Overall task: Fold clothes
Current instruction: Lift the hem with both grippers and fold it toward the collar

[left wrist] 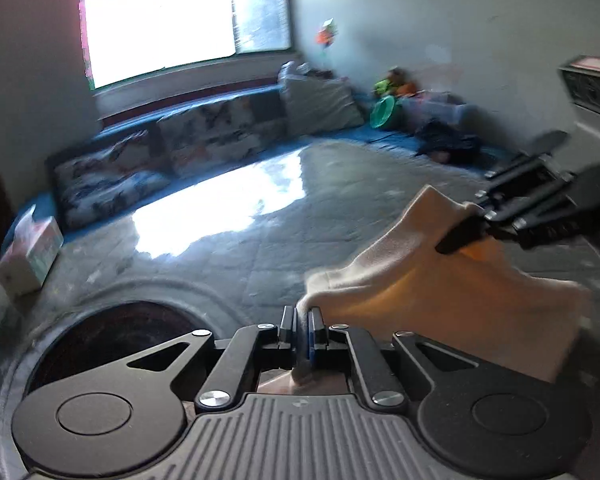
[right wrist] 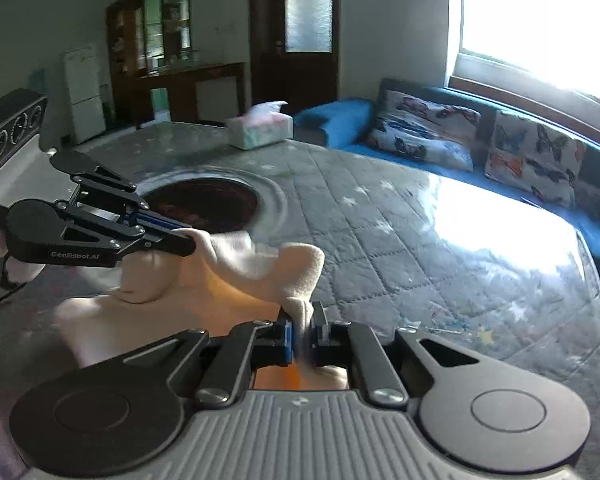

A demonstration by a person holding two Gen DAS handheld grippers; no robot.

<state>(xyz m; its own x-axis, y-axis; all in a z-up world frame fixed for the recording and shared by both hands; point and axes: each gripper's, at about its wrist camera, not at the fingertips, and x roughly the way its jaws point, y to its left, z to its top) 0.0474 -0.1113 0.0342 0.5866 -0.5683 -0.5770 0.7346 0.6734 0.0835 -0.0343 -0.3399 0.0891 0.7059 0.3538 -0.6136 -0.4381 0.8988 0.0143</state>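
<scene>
Cream fabric, the garment [left wrist: 440,280], hangs above the quilted table [right wrist: 420,240], pinched by the left gripper [left wrist: 302,332] and right gripper [right wrist: 302,332] (both clenched). Thin bites may slip, dropping cloth into the far round hole [right wrist: 204,204].

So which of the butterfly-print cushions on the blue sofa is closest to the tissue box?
The left butterfly-print cushion in the right wrist view, sitting nearer the tissue box than the other cushion.
</scene>
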